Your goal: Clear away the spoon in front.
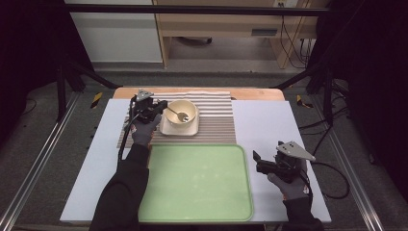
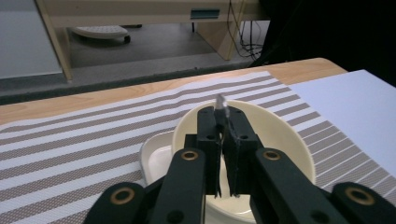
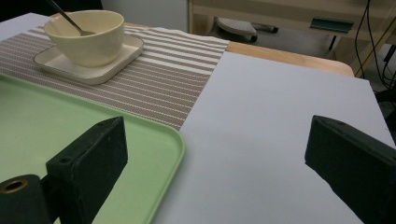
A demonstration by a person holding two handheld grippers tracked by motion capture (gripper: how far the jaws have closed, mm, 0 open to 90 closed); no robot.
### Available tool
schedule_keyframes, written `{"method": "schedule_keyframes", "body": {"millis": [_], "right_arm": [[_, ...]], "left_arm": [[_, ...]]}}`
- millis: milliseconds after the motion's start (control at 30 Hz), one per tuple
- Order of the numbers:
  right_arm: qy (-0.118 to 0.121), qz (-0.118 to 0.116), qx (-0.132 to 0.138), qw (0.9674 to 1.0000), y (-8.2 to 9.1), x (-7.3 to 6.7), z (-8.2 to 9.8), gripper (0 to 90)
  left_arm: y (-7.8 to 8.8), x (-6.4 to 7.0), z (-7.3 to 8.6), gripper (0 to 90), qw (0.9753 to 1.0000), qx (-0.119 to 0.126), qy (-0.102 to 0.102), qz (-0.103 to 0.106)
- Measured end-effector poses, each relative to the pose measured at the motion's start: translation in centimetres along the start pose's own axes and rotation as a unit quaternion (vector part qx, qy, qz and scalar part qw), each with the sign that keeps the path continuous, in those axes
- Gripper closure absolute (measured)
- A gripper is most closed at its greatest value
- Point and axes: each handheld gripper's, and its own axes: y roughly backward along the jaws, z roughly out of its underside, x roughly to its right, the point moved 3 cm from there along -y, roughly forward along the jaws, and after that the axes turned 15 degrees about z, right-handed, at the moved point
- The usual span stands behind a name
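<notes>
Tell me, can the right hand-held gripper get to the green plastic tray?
Probably yes: the right hand-held gripper hovers open beside the green plastic tray, and nothing lies between them on the pale blue table cover.

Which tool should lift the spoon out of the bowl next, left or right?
Left. The left tool is already shut on the spoon handle over the bowl. The right tool is open, apart from the bowl, beside the green tray.
</notes>
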Motion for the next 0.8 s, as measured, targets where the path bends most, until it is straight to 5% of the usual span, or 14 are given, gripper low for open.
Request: {"method": "schedule_keyframes", "body": {"millis": [800], "right_arm": [[0.004,-0.001,0.001,1.0000,0.1,-0.2,-0.1,5.5]], "left_arm": [[2.6,2.0,-2.3,88.5,0.9993,0.023,-0.028,0.004]]}}
